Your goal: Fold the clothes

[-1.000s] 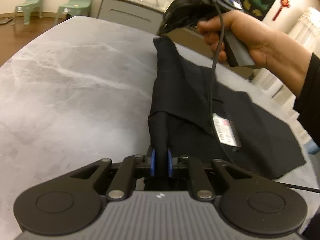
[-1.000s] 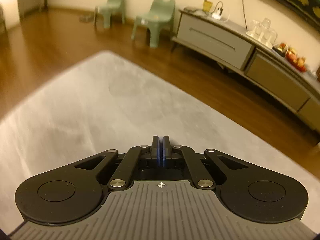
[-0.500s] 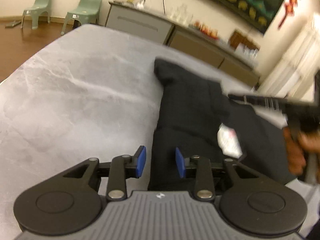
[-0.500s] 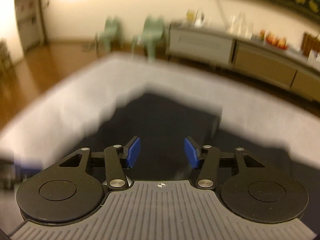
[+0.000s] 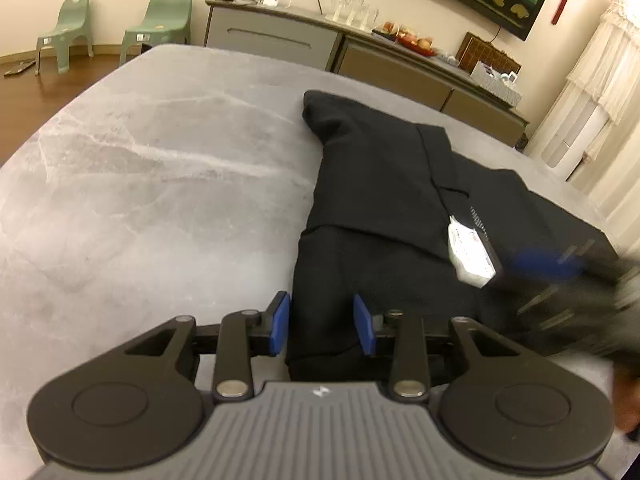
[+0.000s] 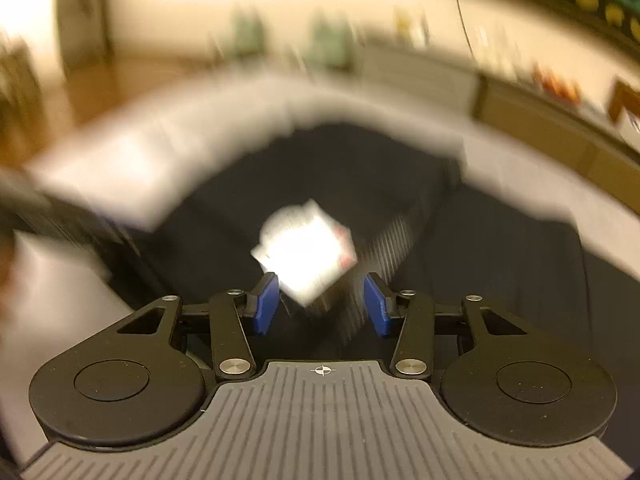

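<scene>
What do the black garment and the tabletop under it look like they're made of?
Black garment: a matte woven or knit cloth, fairly thick; it lies in soft, rounded folds with no shine. A white tag is on it.
Tabletop: a grey stone or stone-look slab, with pale marble-like veins and a smooth, low-sheen finish; real stone or laminate, I cannot tell.

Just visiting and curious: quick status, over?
Left hand-held gripper opening, black garment loose between its pads. Right hand-held gripper open over the white tag. Nothing in the way.
</scene>
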`<state>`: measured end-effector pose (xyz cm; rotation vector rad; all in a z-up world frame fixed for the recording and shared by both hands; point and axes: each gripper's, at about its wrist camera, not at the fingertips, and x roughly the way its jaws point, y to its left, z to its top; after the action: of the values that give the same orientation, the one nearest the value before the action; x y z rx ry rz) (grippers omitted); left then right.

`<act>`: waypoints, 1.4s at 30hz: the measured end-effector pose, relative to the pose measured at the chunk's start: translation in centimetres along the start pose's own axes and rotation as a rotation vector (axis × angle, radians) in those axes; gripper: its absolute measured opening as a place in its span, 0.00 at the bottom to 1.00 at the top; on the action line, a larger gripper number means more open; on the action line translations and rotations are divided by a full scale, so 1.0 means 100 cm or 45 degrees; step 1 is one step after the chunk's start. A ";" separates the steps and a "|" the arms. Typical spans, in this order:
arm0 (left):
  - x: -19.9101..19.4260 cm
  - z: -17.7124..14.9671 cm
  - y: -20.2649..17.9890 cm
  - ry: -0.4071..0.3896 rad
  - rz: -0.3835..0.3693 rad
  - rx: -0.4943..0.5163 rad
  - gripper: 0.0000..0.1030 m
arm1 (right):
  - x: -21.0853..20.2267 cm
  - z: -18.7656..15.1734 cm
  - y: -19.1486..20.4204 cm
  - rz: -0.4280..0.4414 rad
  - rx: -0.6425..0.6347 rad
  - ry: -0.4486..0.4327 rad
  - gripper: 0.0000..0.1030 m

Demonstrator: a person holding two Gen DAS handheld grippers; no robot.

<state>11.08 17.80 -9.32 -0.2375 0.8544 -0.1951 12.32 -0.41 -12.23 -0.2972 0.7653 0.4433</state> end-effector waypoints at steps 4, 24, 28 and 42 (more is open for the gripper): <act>-0.002 -0.004 0.017 0.012 -0.062 -0.155 0.49 | -0.008 0.014 -0.016 -0.010 0.127 -0.007 0.58; -0.015 -0.009 0.004 -0.044 0.132 -0.077 0.15 | -0.044 -0.024 -0.192 -0.460 0.385 0.131 0.81; -0.051 -0.013 -0.037 -0.250 0.299 0.189 0.27 | -0.081 -0.087 -0.292 -0.602 0.582 0.240 0.81; 0.067 -0.001 -0.179 -0.034 0.244 0.684 0.54 | -0.074 -0.116 -0.345 -0.376 0.625 0.123 0.82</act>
<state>13.98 -1.12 -9.16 0.3422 0.7641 -0.2338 17.47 -37.16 -11.55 0.0309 0.8822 -0.0439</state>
